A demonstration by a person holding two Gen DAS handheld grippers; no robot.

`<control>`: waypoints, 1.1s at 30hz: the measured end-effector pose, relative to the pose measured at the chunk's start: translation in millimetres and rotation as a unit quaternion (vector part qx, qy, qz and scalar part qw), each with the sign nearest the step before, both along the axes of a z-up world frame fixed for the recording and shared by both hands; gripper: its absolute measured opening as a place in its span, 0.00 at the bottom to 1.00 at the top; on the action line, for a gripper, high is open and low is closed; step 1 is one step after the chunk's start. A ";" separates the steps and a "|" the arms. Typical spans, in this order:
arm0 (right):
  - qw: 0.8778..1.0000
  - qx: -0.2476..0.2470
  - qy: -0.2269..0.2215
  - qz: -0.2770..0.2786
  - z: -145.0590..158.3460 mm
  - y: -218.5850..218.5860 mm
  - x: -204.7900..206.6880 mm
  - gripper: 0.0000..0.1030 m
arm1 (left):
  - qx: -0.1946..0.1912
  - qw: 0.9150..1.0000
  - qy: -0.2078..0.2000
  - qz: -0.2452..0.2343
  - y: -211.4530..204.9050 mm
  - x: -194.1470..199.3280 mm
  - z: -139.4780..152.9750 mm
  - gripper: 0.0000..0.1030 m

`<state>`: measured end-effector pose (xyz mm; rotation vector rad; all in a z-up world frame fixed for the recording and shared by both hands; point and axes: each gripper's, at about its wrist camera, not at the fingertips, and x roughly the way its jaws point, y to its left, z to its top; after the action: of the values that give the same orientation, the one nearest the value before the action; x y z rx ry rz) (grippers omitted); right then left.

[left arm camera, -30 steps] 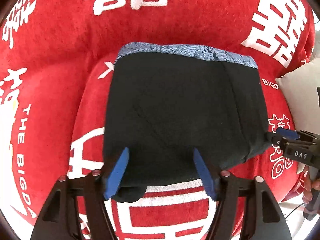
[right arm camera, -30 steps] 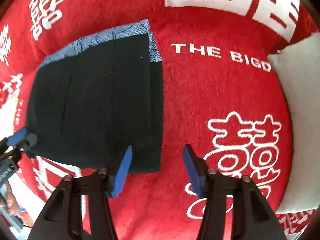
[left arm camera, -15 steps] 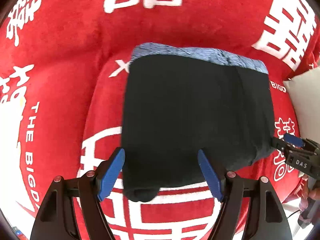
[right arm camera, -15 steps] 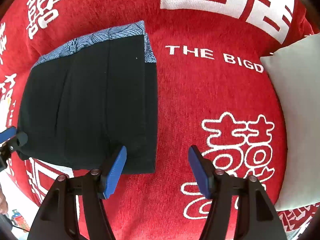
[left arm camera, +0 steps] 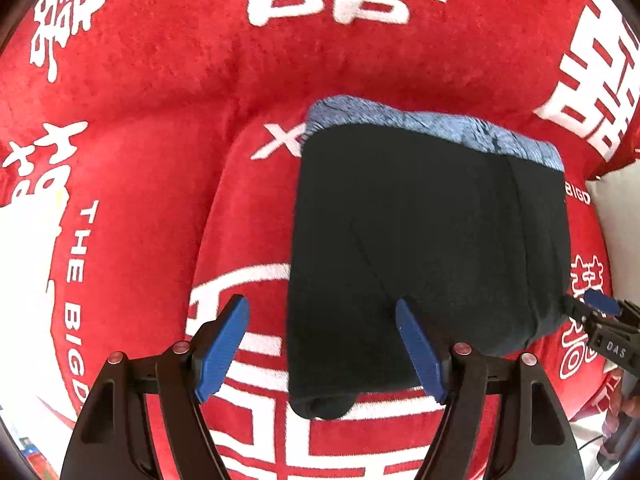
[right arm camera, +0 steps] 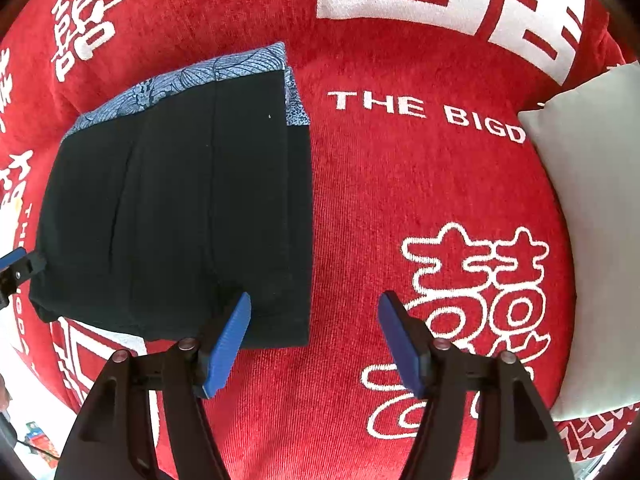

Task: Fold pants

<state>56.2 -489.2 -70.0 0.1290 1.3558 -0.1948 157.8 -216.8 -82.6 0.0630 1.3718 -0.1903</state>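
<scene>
The black pants lie folded into a compact rectangle on the red blanket, their blue patterned waistband at the far edge. My left gripper hangs open over the near left corner, and the pants' left edge runs between its fingers, untouched by the pads. In the right wrist view the same pants fill the left half. My right gripper stands open astride their near right corner, one finger over the cloth, the other over bare blanket. Each gripper shows at the other view's edge: the right gripper, the left gripper.
The red blanket carries large white characters and lettering. A pale pillow lies to the right of the pants, also the pillow in the left view. A hand holds the right gripper. Small items lie on the floor at the lower left.
Both grippers' jaws have widened a little. My left gripper has shifted left, so the pants sit further right in its view. The right gripper has stayed in place.
</scene>
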 end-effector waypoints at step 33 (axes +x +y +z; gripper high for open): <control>0.998 0.045 -0.035 -0.021 9.2 -7.0 11.5 0.71 | 0.073 0.997 -0.034 0.015 7.8 104.1 -47.2 0.77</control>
<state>67.7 -496.2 -60.7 0.2374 1.2938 -0.1628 261.8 -209.0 -129.7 0.1698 1.3158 -0.0607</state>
